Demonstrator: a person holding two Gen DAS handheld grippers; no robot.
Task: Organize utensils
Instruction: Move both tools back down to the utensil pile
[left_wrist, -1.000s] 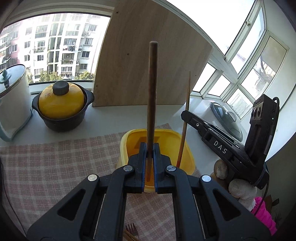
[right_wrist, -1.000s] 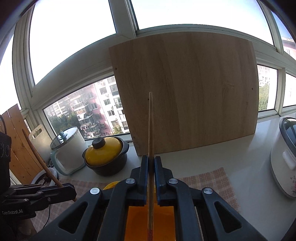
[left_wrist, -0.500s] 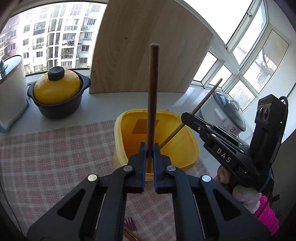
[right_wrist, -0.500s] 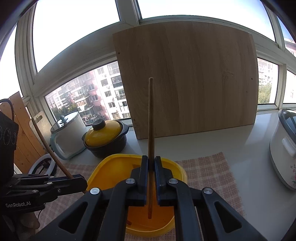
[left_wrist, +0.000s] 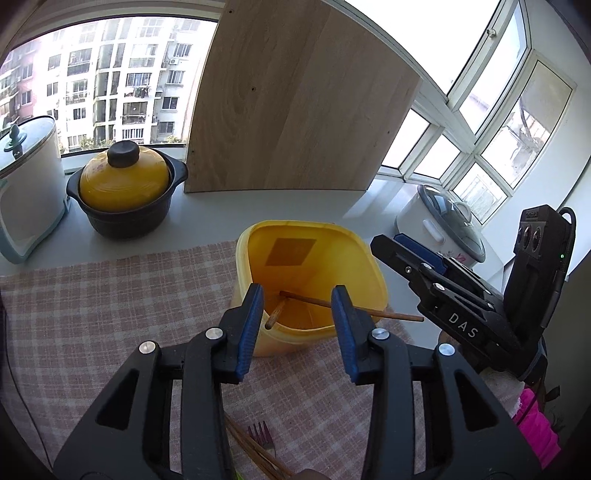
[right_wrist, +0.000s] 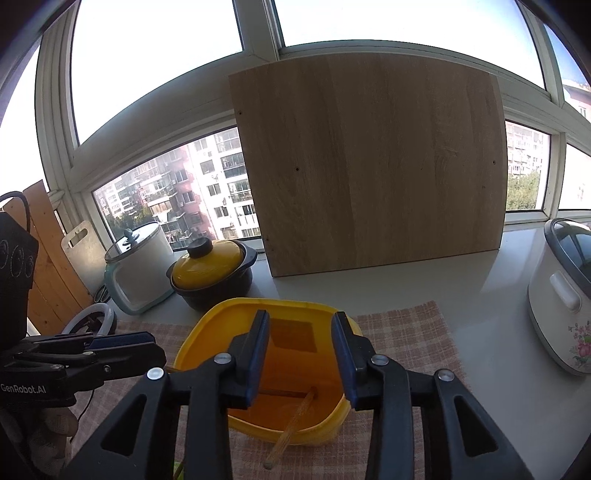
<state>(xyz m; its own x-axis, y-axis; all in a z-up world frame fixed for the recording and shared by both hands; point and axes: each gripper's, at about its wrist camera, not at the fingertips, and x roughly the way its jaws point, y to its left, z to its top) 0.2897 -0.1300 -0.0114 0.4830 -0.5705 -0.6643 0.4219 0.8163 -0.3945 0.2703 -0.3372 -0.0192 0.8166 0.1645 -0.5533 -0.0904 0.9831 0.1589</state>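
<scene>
A yellow tub stands on the checked cloth, and two brown chopsticks lie loose in it. One chopstick sticks out over the rim to the right. The other chopstick leans on the near wall. My left gripper hangs just over the tub's near rim, jaws opening, and its blue pads touch nothing. My right gripper is over the tub from the other side, jaws also opening and empty. Below it one chopstick pokes over the near rim. Each gripper shows in the other's view: right gripper, left gripper.
A fork and more chopsticks lie on the cloth under my left gripper. A black pot with a yellow lid, a white cooker, a leaning wooden board and a rice cooker line the back.
Both grippers were shut on upright chopsticks. Now both stand open and the two chopsticks have dropped into the yellow tub. The right gripper has moved closer over the tub.
</scene>
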